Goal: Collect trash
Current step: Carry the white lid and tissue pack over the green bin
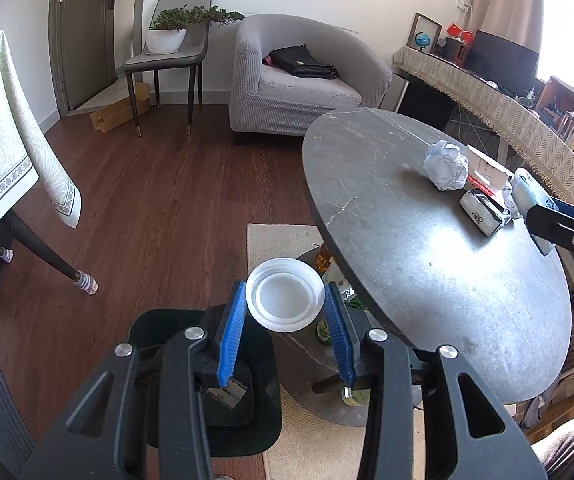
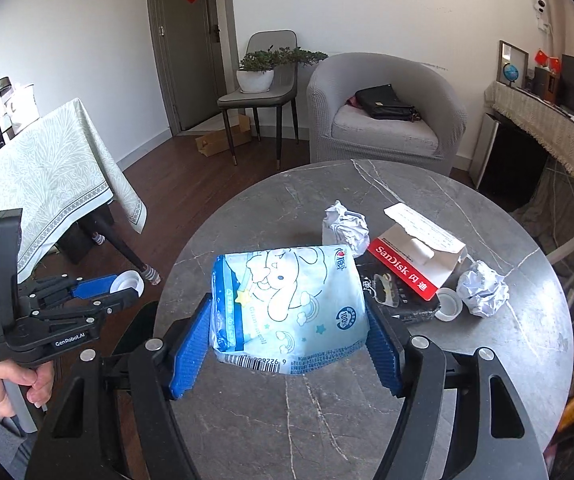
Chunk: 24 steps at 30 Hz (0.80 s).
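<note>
While the left gripper (image 1: 285, 304) is clamped on a white plastic lid (image 1: 285, 299), it hangs off the edge of the round grey table (image 1: 427, 264), over a dark bin (image 1: 215, 408) that stands on the floor beside the table's base. From the right wrist view the same gripper (image 2: 121, 286) shows to the left of the table, lid (image 2: 130, 280) pinched between its blue pads.

Above the table's near half, the right gripper (image 2: 289, 330) is closed on a light blue tissue packet (image 2: 287, 304), one pad pressing each side. Further back on the table lie a crumpled paper ball (image 2: 345, 226), an opened red and white SanDisk box (image 2: 419, 254), a dark wrapper (image 2: 395, 296) partly under that box, a small white cup (image 2: 449, 304) and a second paper ball (image 2: 483, 288) toward the table's right edge.
</note>
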Each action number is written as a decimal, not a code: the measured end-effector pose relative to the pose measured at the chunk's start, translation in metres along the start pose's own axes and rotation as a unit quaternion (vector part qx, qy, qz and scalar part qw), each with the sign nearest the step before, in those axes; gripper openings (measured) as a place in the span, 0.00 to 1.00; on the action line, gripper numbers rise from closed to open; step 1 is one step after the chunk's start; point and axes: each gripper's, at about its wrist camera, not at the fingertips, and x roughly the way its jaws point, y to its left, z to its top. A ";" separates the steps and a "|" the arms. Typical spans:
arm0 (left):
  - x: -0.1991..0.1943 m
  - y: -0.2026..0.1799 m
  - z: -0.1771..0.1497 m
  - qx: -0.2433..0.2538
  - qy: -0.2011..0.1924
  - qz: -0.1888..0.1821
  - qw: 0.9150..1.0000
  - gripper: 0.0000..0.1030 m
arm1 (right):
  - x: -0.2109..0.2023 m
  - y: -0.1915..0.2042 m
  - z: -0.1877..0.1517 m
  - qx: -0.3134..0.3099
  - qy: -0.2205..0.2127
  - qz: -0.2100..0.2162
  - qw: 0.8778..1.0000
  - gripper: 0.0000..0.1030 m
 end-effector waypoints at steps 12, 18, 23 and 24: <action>0.022 0.062 -0.030 -0.056 0.050 0.024 0.997 0.41 | 0.021 0.067 0.015 -0.033 -0.001 0.063 0.997 0.69; 0.040 0.084 -0.049 -0.069 0.088 0.033 0.993 0.41 | 0.034 0.097 0.017 -0.054 0.010 0.083 0.995 0.69; 0.054 0.097 -0.064 -0.077 0.118 0.037 0.989 0.41 | 0.044 0.117 0.015 -0.069 0.020 0.095 0.993 0.69; 0.058 0.098 -0.067 -0.077 0.124 0.037 0.989 0.41 | 0.046 0.121 0.015 -0.071 0.022 0.097 0.992 0.69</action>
